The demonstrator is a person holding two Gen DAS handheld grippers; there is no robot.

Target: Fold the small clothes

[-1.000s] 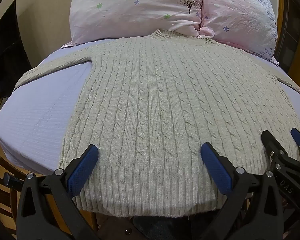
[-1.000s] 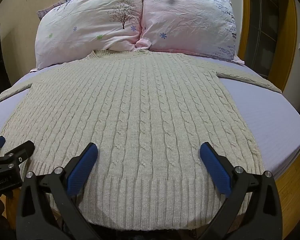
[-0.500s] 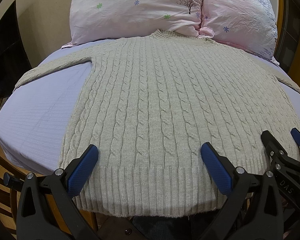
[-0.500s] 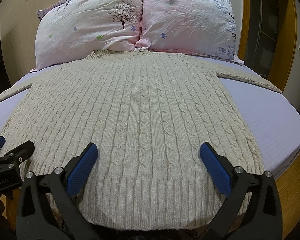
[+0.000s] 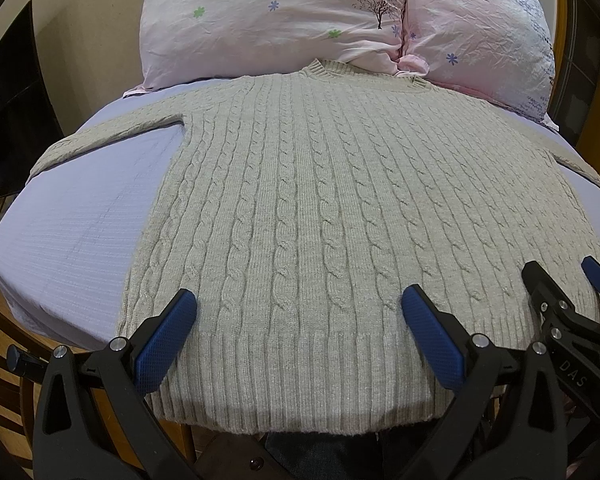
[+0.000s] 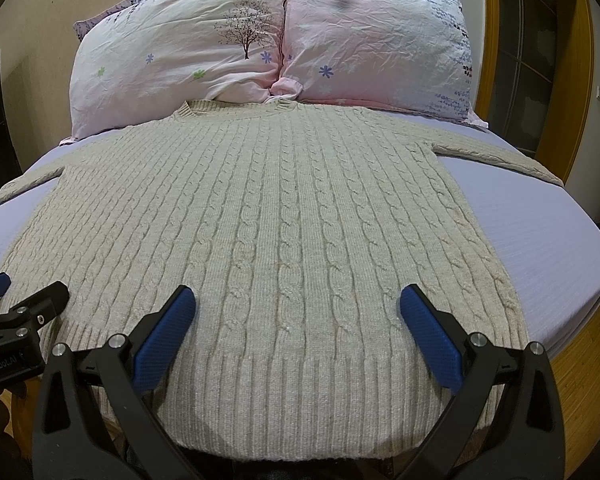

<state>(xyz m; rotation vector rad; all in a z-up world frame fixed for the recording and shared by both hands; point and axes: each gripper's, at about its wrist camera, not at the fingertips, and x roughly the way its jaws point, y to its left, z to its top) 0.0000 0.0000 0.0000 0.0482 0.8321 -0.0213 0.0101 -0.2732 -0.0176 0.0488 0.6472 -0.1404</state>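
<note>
A beige cable-knit sweater (image 5: 320, 208) lies flat and face up on the lavender bed sheet (image 5: 80, 232), collar at the pillows, hem at the near edge, both sleeves spread sideways. It also shows in the right wrist view (image 6: 284, 232). My left gripper (image 5: 298, 312) is open and empty, held just above the left part of the hem. My right gripper (image 6: 296, 312) is open and empty above the right part of the hem. Each gripper shows at the edge of the other's view: the right one (image 5: 560, 284), the left one (image 6: 28, 292).
Two pink floral pillows (image 6: 180, 56) (image 6: 376, 44) stand at the head of the bed. A dark panel (image 5: 8, 120) stands left of the bed and a wooden door frame (image 6: 580, 60) at the right. Wooden floor (image 6: 580, 380) lies past the bed's right edge.
</note>
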